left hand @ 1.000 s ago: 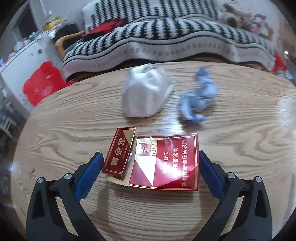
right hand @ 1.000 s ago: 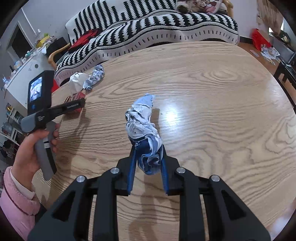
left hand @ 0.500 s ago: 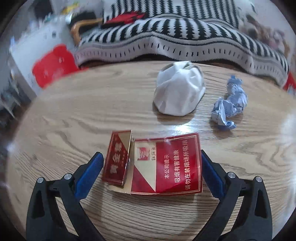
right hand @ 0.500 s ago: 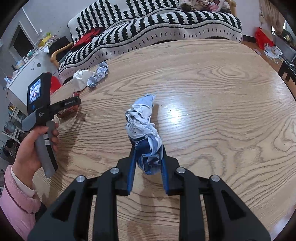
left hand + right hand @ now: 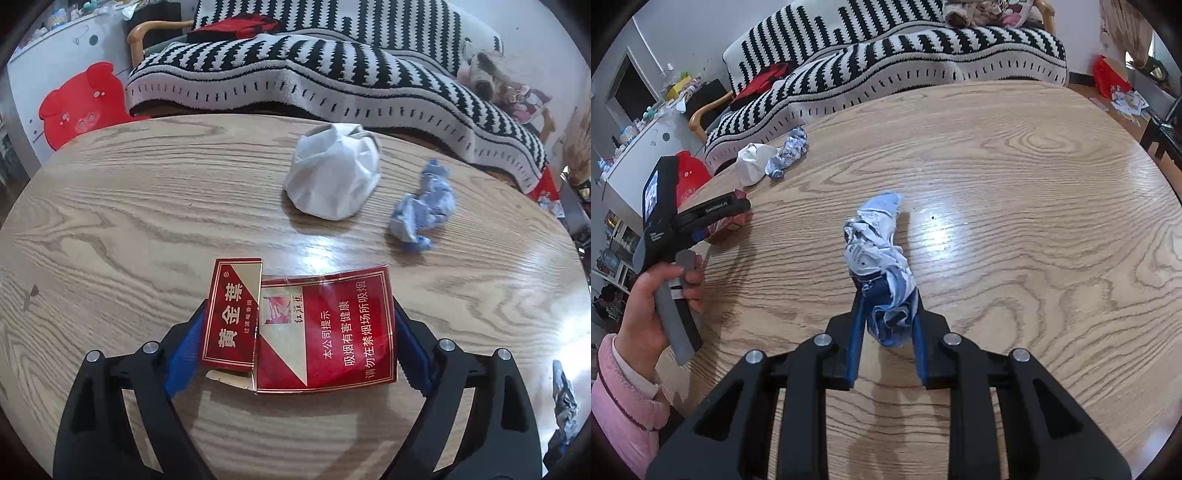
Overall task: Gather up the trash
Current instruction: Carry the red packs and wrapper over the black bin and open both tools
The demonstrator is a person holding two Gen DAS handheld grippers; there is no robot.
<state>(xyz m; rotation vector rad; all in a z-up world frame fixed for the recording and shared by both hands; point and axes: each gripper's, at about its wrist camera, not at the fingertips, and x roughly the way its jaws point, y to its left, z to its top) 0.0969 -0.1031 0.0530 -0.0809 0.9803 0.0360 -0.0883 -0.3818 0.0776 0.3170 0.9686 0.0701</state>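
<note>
Nearest, in the right wrist view: right gripper point(image 5: 888, 325) clamped on a crumpled blue-and-white paper wrapper point(image 5: 877, 258), 2 blue pads pressing its lower end, the rest sticking up over the oval wood-grain table point(image 5: 1034, 184).

Left of that: left gripper point(image 5: 295, 339) astride a flattened red-and-gold cigarette pack point(image 5: 317, 332) with its flip lid point(image 5: 231, 317) open. Jaws closing, pack between them, right pad at the pack's edge; firm contact on the left hard to confirm.

Farther back: a crumpled white paper ball point(image 5: 334, 175), and just right of it a second crumpled blue-and-white wrapper point(image 5: 424, 210), both loose on the table. Beyond, a black-and-white striped sofa point(image 5: 332, 74).

Step in hand, by the look of it: gripping the pack. Next likely needed: finishing the squeeze across the pack's width, lifting without the lid snagging, then carrying both pieces to a bin, none visible here.
</note>
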